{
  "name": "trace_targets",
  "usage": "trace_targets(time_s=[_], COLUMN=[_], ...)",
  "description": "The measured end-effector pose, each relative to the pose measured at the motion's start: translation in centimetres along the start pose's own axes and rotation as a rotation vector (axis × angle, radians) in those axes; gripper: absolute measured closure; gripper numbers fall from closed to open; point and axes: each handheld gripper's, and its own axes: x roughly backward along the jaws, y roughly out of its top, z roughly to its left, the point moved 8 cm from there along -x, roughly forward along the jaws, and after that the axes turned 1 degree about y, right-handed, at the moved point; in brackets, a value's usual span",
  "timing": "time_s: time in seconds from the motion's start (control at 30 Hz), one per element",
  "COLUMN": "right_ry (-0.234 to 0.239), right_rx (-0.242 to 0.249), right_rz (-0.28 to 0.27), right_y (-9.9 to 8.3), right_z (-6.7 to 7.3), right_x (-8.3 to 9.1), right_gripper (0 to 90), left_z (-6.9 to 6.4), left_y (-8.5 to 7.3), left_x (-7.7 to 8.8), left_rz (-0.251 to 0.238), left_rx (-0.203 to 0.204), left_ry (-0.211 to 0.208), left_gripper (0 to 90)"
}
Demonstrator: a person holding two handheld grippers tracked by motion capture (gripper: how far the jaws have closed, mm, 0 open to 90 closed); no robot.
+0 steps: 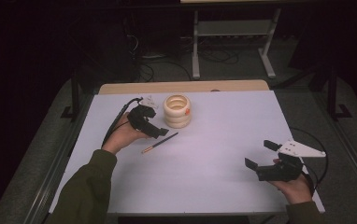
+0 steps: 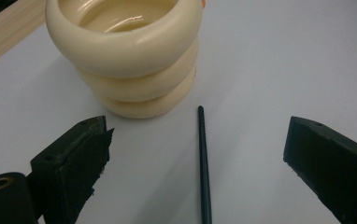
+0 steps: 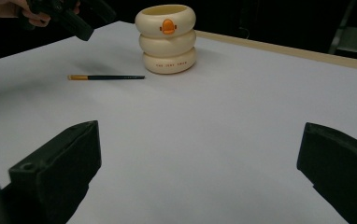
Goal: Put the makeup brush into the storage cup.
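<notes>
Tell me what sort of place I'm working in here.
Probably a lab or recording setup rather than a home. A plain white table holds just a cream ringed holder and a thin brush, and beyond it are loose cables and a metal stand on a dark floor.

The cream holder (image 2: 125, 56) beside my left claw looks like glossy, smooth ceramic or plastic (I cannot tell which). My jaw pads are matt black, the left ones frayed, and the brush (image 2: 204, 163) handle is smooth and dark over a matt white table (image 1: 223, 154) with a wooden edge.
</notes>
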Motion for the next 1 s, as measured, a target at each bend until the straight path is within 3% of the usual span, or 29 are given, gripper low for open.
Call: trace_targets(time_s=[0.23,0.3,0.6,1.0], right_ry=[0.002,0.002,0.001,0.002], right_rx=[0.002,0.004,0.003,0.0], right_rz=[-0.001,-0.001,-0.001,-0.003], right_y=[0.0,0.0,0.0,0.0], right_z=[0.0,0.0,0.0,0.0], right_x=[0.0,0.0,0.0,0.1], right_gripper=[0.0,0.0,0.0,0.0], left_z=[-0.3,-0.3,-0.3,0.0], left_y=[-0.5,-0.6,-1.4,-2.0], left_x=[-0.4,-0.4,-1.0,-1.1], left_rz=[0.041,0.063,0.121,0.18], left_rx=[0.006,-0.004,0.019,0.006], left_ry=[-0.006,-0.01,-0.016,-0.022], left_gripper=[7.3,13.2,14.8,23.5])
